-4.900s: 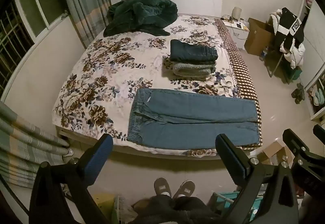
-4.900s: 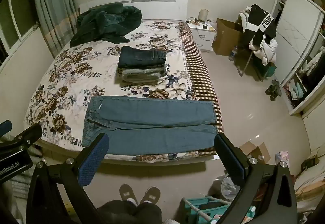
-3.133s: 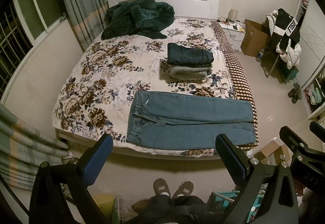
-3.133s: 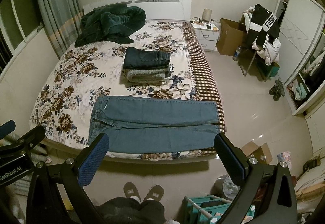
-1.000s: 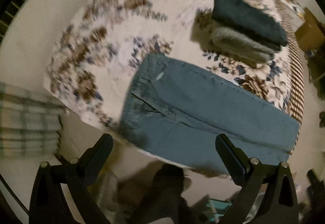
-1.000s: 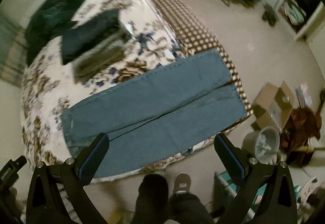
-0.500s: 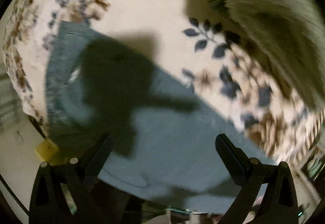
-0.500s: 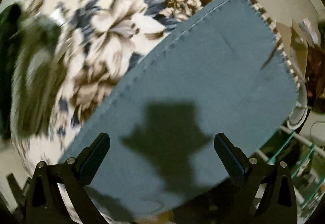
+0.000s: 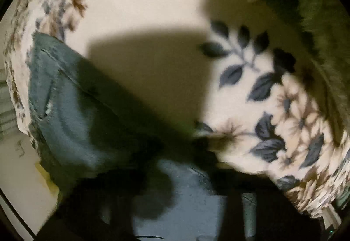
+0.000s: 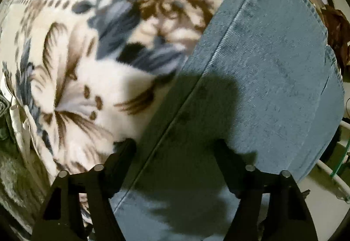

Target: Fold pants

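Observation:
The blue jeans (image 9: 72,114) lie flat on the floral bedspread (image 9: 142,11), waistband at the left of the left wrist view, leg hems (image 10: 273,48) at the right of the right wrist view. My left gripper (image 9: 181,177) is down on the far edge of the jeans; its fingers are dark and blurred, with denim between them. My right gripper (image 10: 175,147) is open, its two fingers (image 10: 124,153) set astride the far edge of the upper leg, pressed onto the denim and the bedspread (image 10: 65,79).
A grey fleecy folded garment (image 9: 312,11) lies at the upper right of the left wrist view and also shows at the lower left of the right wrist view (image 10: 13,179). The bed's edge and floor (image 10: 323,184) are at the lower right.
Both grippers have dropped from above the bed down onto the far edge of the jeans. The right jaws have narrowed; the left view has become dark and blurred.

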`<state>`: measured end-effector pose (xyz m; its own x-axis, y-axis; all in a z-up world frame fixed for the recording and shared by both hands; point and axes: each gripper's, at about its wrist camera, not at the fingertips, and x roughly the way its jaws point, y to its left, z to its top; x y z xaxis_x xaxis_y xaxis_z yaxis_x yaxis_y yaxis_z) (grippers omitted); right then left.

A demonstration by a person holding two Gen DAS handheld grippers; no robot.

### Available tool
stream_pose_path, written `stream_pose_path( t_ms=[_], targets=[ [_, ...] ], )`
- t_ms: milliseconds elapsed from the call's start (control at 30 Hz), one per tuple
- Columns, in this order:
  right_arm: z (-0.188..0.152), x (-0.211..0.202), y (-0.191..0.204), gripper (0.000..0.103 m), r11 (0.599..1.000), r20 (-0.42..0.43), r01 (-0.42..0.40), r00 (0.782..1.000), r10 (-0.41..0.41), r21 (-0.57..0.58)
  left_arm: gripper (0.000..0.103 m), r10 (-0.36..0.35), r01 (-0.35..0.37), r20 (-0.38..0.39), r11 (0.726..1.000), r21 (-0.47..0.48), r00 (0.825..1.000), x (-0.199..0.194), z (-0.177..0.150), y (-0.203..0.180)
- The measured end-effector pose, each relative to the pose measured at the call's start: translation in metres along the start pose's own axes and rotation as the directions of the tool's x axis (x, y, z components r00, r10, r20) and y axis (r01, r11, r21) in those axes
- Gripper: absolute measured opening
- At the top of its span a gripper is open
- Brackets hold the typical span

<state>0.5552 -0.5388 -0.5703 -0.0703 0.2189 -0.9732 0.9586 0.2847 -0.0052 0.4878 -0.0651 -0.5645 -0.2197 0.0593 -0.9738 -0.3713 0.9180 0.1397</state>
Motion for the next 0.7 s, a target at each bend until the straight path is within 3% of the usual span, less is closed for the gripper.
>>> stream_pose_path(
  t_ms=[33,100,167,400,567,700],
  targets=[
    [-0.002,-0.002,0.001,0.06,1.0,0.016,0.0,1.0,0.0,-0.014,0.013,-0.015,0.015,0.022,1.0,0.002,1.0,-0.005,-0.005,0.004],
    [-0.006,-0.007,0.002,0.031,0.999,0.036,-0.013,0.999,0.015,-0.051,0.006,-0.04,0.039,0.055,0.999,0.019,0.998,-0.011,-0.014,0.011],
    [-0.014,-0.016,0.001,0.012,0.996,0.041,-0.048,0.998,0.052,-0.077,0.004,-0.084,0.082,0.093,0.996,0.031,0.992,-0.02,-0.029,0.026],
    [-0.047,-0.064,-0.026,0.008,0.974,0.087,-0.142,0.983,0.159,-0.177,0.003,-0.232,0.224,0.228,0.973,0.061,0.946,-0.078,-0.103,0.088],
    [-0.08,-0.086,-0.089,0.008,0.947,0.083,-0.201,0.97,0.228,-0.249,0.003,-0.304,0.295,0.266,0.953,0.075,0.915,-0.099,-0.176,0.146],
    [-0.103,-0.088,-0.151,0.008,0.933,0.068,-0.2,0.971,0.23,-0.299,0.003,-0.319,0.32,0.219,0.947,0.032,0.922,-0.064,-0.219,0.172]
  ],
)
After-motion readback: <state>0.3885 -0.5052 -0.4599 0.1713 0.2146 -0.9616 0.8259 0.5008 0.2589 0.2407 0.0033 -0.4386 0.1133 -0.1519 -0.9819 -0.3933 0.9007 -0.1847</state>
